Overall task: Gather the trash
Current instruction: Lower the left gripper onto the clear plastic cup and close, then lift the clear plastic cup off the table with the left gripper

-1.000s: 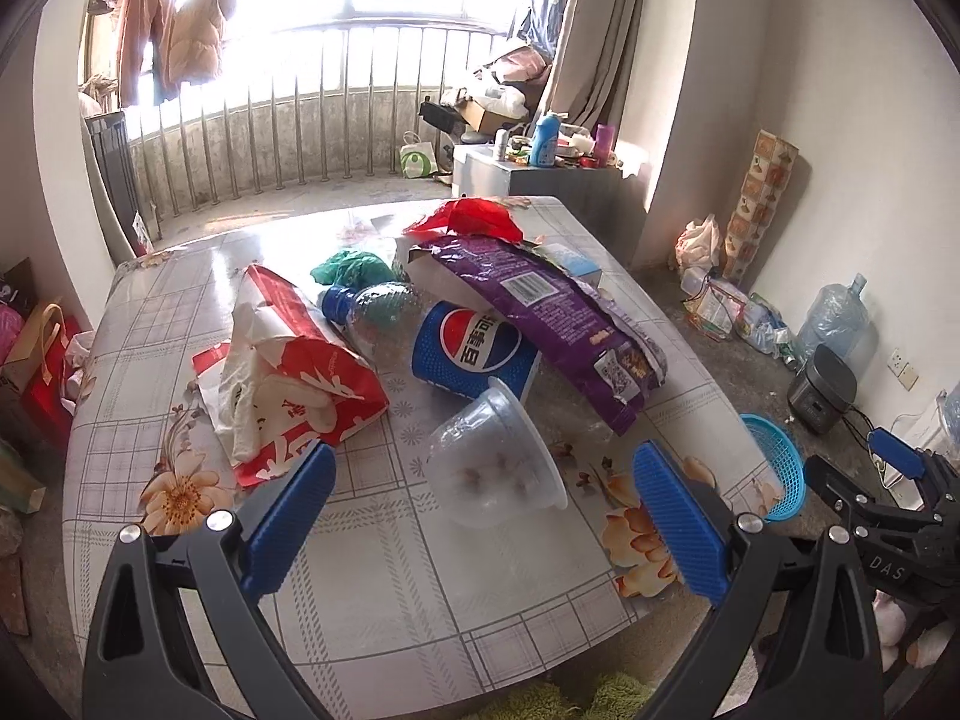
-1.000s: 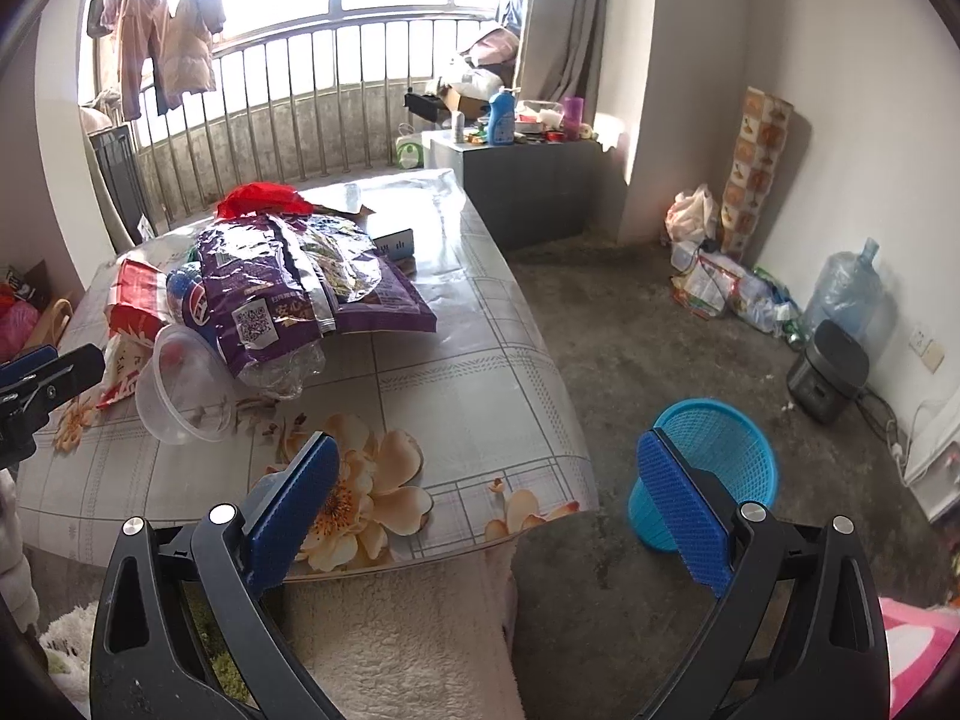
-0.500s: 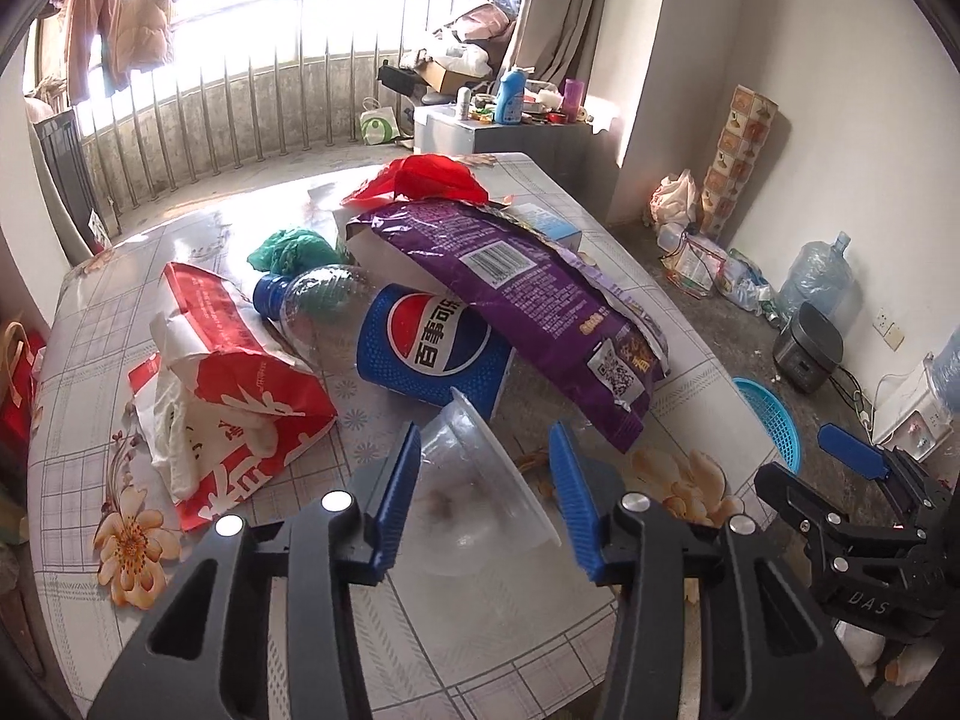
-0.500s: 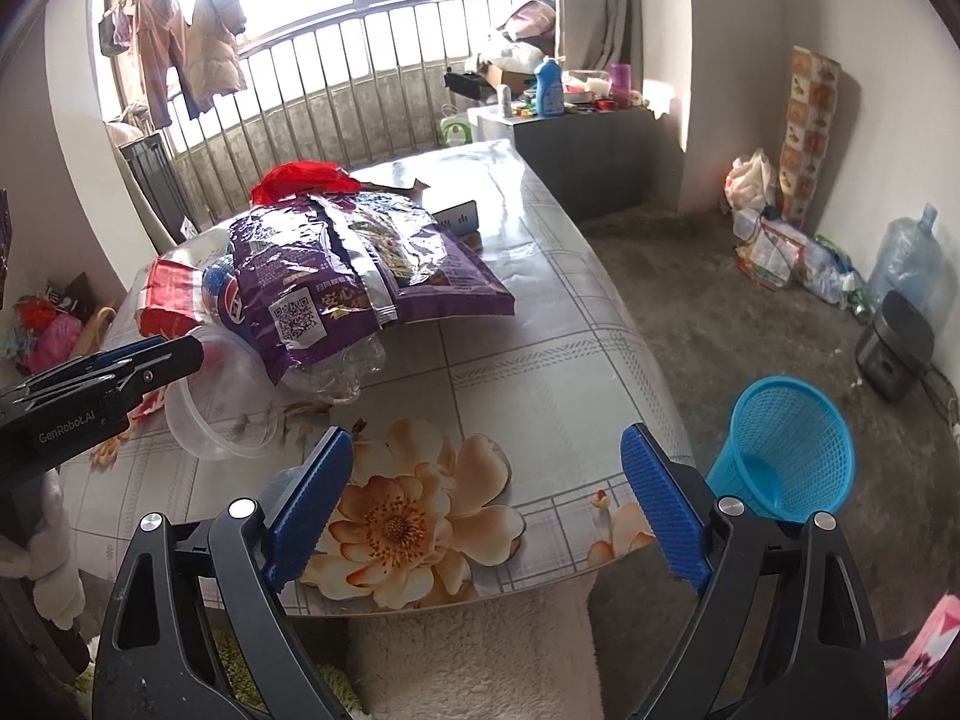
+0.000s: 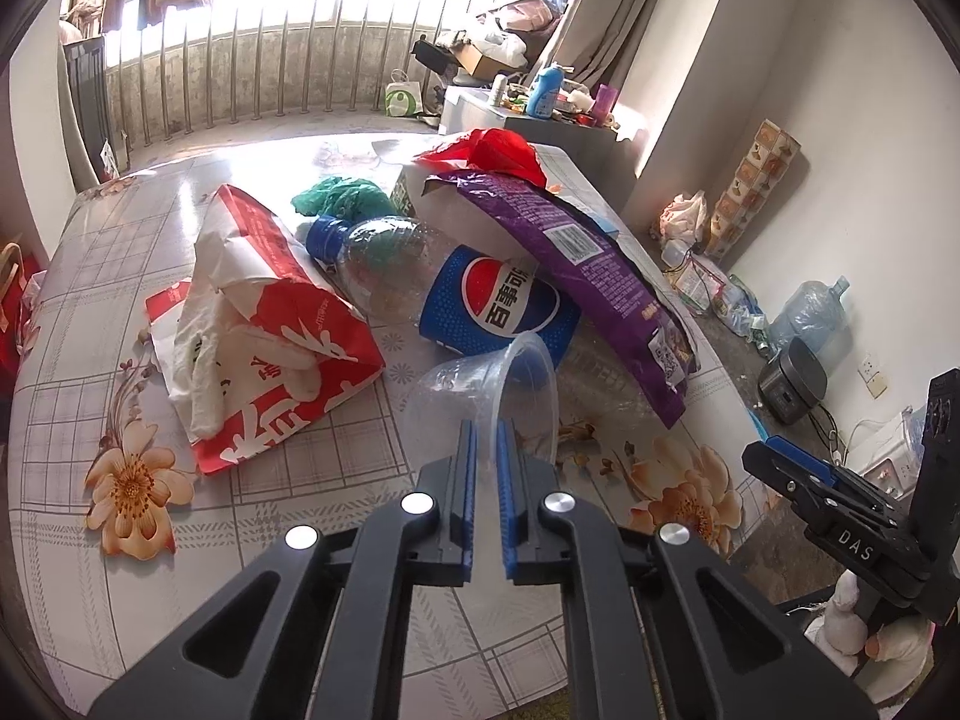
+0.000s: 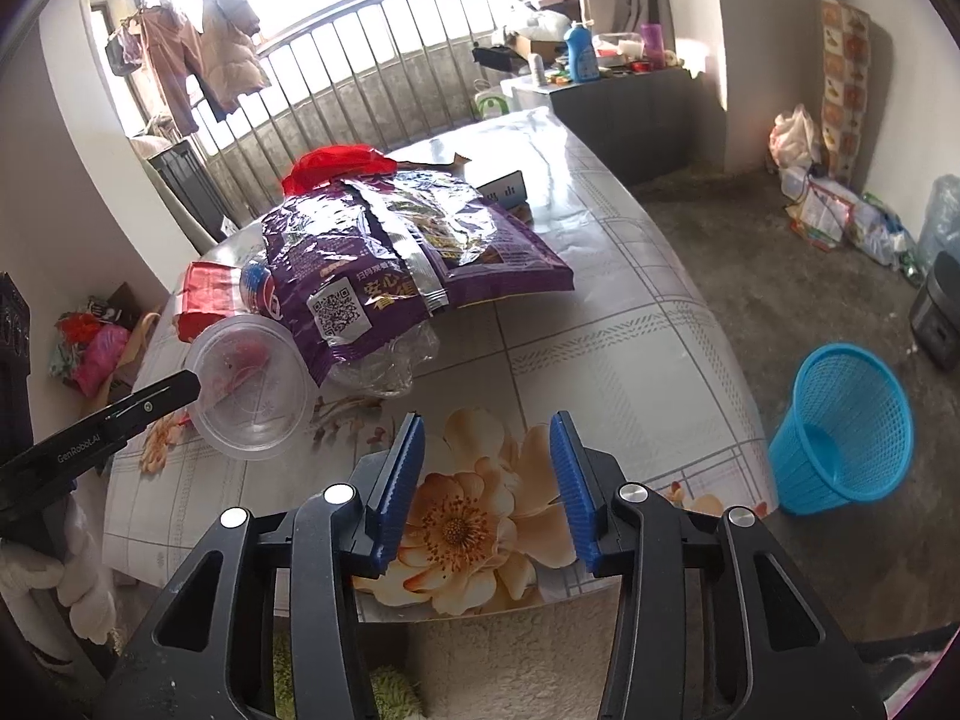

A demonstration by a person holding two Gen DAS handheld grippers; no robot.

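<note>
A: Why is your left gripper (image 5: 486, 438) pinched almost flat?

B: Because you have only the cup's (image 5: 492, 390) thin rim wall between the pads, so the jaws meet nearly fully. The cup lies on its side on the table (image 5: 336, 468), mouth toward you, just in front of the Pepsi bottle (image 5: 498, 300) and the purple bag (image 5: 576, 258).

A: And your right gripper (image 6: 489, 468)?

B: Its jaws are closing with nothing between them; under them is only the flower print at the table edge. It looks like you are keeping it clear of the pile.

A: Why start with the cup?

B: It is the nearest loose piece, and nothing rests on it. The red bag (image 5: 270, 324) lies beside it, apart.

A: Where does it go?

B: Most likely the blue basket (image 6: 840, 426) on the floor, off the table's right corner.
</note>
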